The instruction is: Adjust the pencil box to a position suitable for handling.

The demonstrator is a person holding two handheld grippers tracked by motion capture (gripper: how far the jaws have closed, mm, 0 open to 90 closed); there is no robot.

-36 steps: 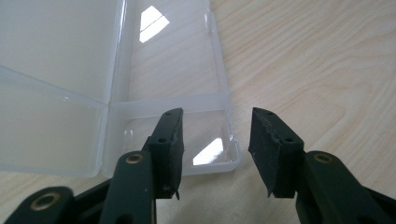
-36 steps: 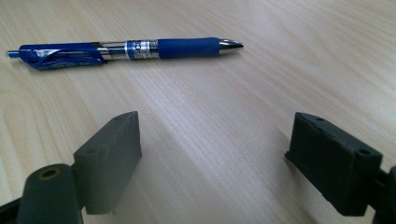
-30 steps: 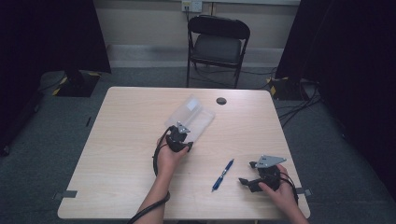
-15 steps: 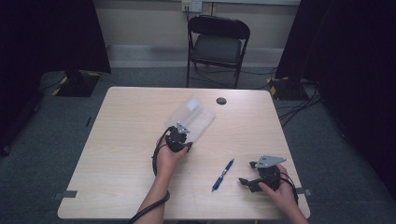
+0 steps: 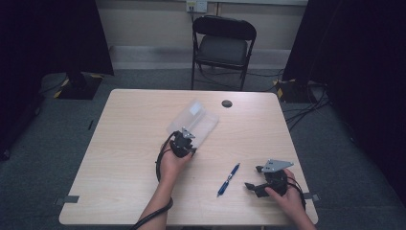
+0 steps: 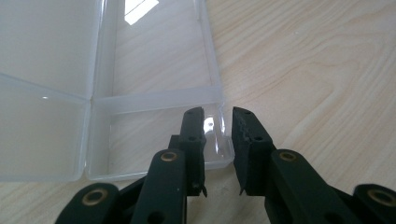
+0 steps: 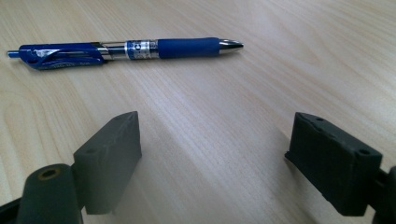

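A: Where is our box (image 5: pixel 194 123)?

B: On the table (image 5: pixel 119 158), touching our left claw (image 6: pixel 218 122) at its 12 o'clock. The jaws have just been closing around the box's near corner wall. We can't tell if they pinch it yet.

A: And the pen (image 7: pixel 123 48)?

B: It lies crosswise at 11 o'clock from our right claw (image 7: pixel 212 163), tip pointing to 3 o'clock. That claw is wide open, holding nothing, and it's the nearer one.

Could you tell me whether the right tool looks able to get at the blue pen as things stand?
Probably yes: the right tool stands open, facing the blue pen, which lies flat with bare table between them and nothing in the way.
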